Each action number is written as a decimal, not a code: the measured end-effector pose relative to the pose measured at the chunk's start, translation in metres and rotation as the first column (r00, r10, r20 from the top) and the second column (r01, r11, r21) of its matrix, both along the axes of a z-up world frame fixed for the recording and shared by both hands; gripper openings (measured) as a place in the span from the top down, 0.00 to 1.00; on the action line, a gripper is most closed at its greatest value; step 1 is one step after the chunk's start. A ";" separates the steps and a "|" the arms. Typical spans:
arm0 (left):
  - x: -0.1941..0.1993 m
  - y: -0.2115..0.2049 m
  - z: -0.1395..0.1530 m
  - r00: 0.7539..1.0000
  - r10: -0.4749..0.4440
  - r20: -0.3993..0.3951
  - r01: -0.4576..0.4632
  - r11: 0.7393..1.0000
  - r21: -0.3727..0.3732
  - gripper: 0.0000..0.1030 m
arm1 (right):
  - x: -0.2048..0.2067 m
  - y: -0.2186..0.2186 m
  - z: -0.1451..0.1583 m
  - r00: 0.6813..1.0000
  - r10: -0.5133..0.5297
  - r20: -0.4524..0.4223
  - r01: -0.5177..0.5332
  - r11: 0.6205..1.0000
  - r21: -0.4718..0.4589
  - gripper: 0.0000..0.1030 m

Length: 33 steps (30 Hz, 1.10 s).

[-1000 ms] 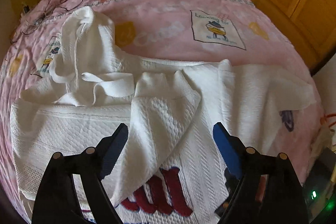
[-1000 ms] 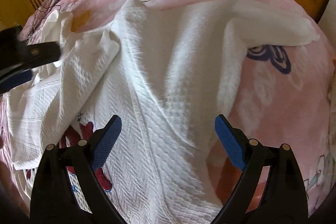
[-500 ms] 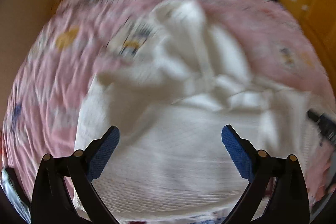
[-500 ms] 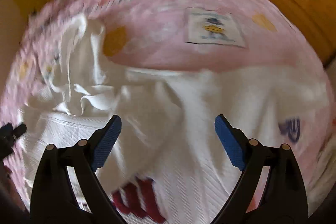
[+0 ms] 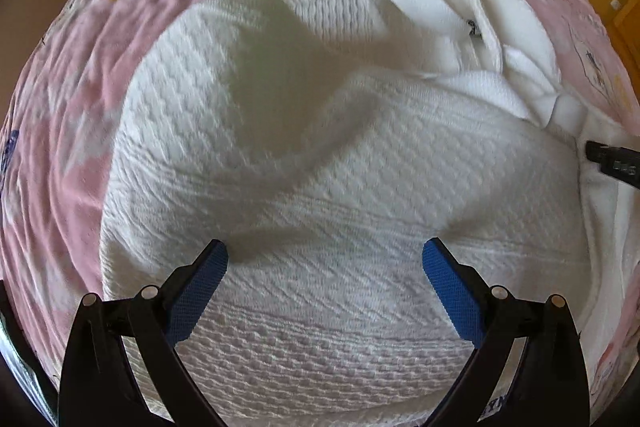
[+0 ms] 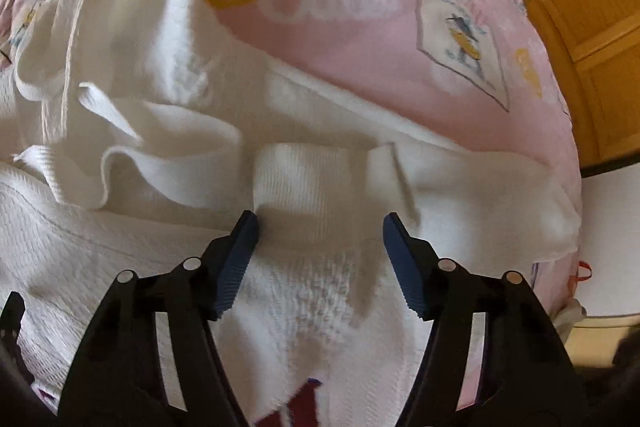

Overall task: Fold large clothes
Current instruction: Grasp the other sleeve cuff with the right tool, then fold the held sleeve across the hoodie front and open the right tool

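One white knit sweater point(image 5: 320, 163), large, lay spread across the pink bed cover point(image 5: 64, 131), its ribbed hem toward the near edge of the bed, its body humped rather than flat. One sleeve cuff point(image 6: 304, 171) lay folded inward over the chest, likely so the sides would square up for the fold. My left tool point(image 5: 324, 263) hovered over the hem, wide open, gripping nothing. My right tool point(image 6: 320, 239) straddled the cuff, jaws partly apart, not visibly clamping it. Tools: two. Garments: one. Red lettering point(image 6: 296, 407) showed at the sweater's front.
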State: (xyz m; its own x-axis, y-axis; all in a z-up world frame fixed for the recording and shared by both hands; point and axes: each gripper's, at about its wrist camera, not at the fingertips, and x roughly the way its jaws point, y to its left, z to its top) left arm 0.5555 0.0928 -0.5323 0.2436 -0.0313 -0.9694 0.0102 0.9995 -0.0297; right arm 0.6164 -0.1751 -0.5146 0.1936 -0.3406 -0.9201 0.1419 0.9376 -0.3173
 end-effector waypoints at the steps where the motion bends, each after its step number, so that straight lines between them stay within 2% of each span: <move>1: -0.001 0.000 -0.001 1.000 0.000 0.000 0.000 1.000 0.001 0.08 | -0.003 -0.007 0.001 1.000 -0.009 0.001 0.009 1.000 0.007 0.38; 2: -0.001 0.001 -0.003 1.000 -0.001 0.000 0.001 1.000 0.000 0.08 | -0.008 -0.016 0.001 1.000 -0.023 0.002 0.023 1.000 0.014 0.39; 3: -0.002 0.001 -0.005 1.000 -0.001 -0.002 0.001 1.000 0.005 0.08 | -0.012 -0.024 -0.001 1.000 -0.029 -0.006 0.029 0.999 0.012 0.43; 4: -0.003 0.000 -0.006 1.000 -0.002 -0.001 0.002 1.000 0.008 0.08 | -0.013 -0.030 -0.004 0.999 -0.034 -0.018 0.034 0.999 0.011 0.57; 6: -0.004 -0.001 -0.007 1.000 -0.002 0.003 0.002 1.000 0.016 0.08 | -0.018 -0.040 -0.010 0.998 -0.050 -0.033 0.051 0.998 0.045 0.72; 9: -0.005 -0.004 -0.009 1.000 -0.005 0.004 0.005 1.000 0.021 0.08 | -0.036 -0.045 -0.004 0.999 -0.045 0.007 0.045 0.998 0.039 0.87; 12: -0.008 -0.006 -0.010 1.000 -0.018 0.003 0.018 0.999 0.030 0.08 | -0.055 -0.053 0.011 0.995 -0.079 0.067 0.075 0.995 0.063 0.87; 15: -0.010 -0.004 -0.011 1.000 -0.023 0.003 0.023 0.999 0.030 0.08 | -0.090 -0.074 0.034 0.971 -0.154 0.181 0.127 0.980 0.154 0.89; 18: -0.011 -0.002 -0.012 1.000 -0.023 0.009 0.023 0.999 0.026 0.08 | -0.122 -0.093 0.037 0.947 -0.230 0.222 0.186 0.961 0.203 0.89; 20: -0.014 -0.003 -0.013 1.000 -0.026 0.016 0.026 0.999 0.028 0.08 | -0.152 -0.109 0.029 0.921 -0.295 0.255 0.226 0.937 0.267 0.89; 24: -0.020 -0.005 -0.014 0.999 -0.033 0.020 0.033 0.999 0.039 0.08 | -0.201 -0.130 -0.007 0.898 -0.404 0.172 0.357 0.900 0.250 0.89; 25: -0.022 -0.005 -0.014 0.999 -0.037 0.022 0.036 0.998 0.044 0.08 | -0.208 -0.133 -0.012 0.893 -0.420 0.162 0.368 0.888 0.275 0.89; 27: -0.026 -0.007 -0.014 0.999 -0.039 0.021 0.038 0.998 0.046 0.08 | -0.219 -0.136 -0.009 0.882 -0.437 0.178 0.378 0.880 0.287 0.88; 30: -0.028 -0.011 -0.014 0.999 -0.039 0.015 0.038 0.998 0.046 0.08 | -0.218 -0.130 0.010 0.869 -0.432 0.239 0.368 0.890 0.271 0.88; 33: -0.033 -0.019 -0.011 0.999 -0.035 0.005 0.035 0.998 0.045 0.08 | -0.205 -0.121 0.026 0.874 -0.385 0.297 0.264 0.889 0.374 0.88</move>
